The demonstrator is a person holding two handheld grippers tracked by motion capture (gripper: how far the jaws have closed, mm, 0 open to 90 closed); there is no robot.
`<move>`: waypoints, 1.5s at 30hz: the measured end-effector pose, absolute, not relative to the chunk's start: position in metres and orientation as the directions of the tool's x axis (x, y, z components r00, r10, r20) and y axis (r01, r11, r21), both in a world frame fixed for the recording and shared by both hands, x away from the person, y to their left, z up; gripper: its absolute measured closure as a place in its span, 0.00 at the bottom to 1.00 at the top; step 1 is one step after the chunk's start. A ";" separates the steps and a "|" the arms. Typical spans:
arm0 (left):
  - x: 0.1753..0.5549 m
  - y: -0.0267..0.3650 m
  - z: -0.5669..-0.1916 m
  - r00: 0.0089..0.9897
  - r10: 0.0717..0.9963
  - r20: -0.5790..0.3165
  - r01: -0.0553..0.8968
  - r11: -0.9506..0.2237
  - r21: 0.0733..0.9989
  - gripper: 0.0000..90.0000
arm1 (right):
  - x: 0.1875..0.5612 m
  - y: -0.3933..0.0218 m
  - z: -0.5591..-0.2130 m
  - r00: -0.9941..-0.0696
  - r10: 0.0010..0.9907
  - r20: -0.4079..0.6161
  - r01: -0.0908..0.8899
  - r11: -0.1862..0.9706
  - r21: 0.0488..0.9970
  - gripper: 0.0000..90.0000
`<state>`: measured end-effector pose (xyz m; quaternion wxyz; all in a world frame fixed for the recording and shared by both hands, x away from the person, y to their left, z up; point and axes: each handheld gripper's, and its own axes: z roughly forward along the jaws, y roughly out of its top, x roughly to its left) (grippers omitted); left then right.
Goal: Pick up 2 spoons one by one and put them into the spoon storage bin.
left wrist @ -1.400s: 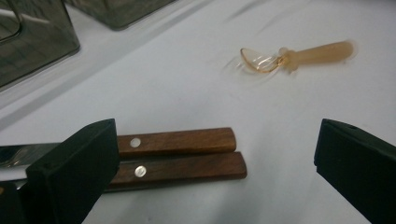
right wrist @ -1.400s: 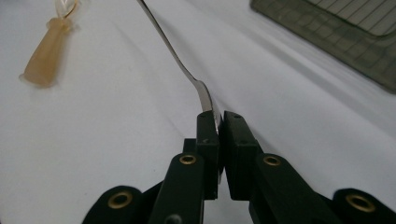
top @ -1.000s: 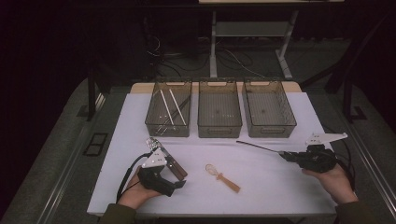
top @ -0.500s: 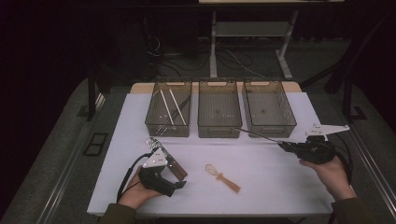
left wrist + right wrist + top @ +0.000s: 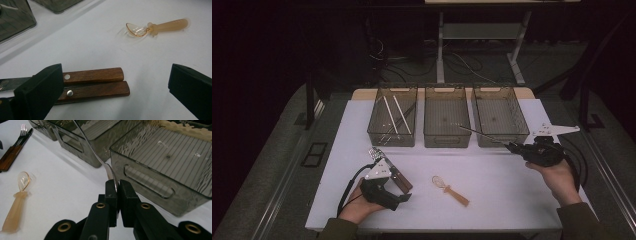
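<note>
Right gripper [image 5: 117,185] fingers clamp a thin metal utensil [image 5: 96,155] — its far end cut off.

No readable text, labels, numbers, signs

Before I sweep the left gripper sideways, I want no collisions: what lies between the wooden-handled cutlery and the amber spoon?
Nothing: in the left gripper view, bare white table separates the wooden-handled cutlery from the amber spoon.

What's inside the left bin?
The left bin holds two pale sticks, probably chopsticks, plus darker thin utensils beside them that are too dim to identify. Its tinted front wall blurs their lower ends.
</note>
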<state>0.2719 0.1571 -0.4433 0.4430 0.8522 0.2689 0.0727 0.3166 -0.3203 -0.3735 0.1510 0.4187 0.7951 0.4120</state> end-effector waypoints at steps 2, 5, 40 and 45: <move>0.272 0.157 -0.443 0.844 0.523 -0.115 0.395 -0.463 0.794 0.00 | 0.319 -0.318 -0.372 -0.601 0.793 0.105 0.539 0.304 0.785 0.95; 0.272 0.157 -0.443 0.844 0.524 -0.116 0.395 -0.461 0.795 0.00 | 0.324 -0.315 -0.369 -0.596 0.796 0.104 0.535 0.297 0.791 0.95; 0.271 0.155 -0.443 0.850 0.517 -0.106 0.384 -0.469 0.795 0.00 | 0.407 -0.220 -0.360 -0.546 0.831 0.104 0.587 0.291 0.756 0.95; 0.271 0.155 -0.443 0.851 0.514 -0.106 0.383 -0.470 0.795 0.00 | 0.417 -0.205 -0.364 -0.550 0.829 0.106 0.596 0.301 0.744 0.95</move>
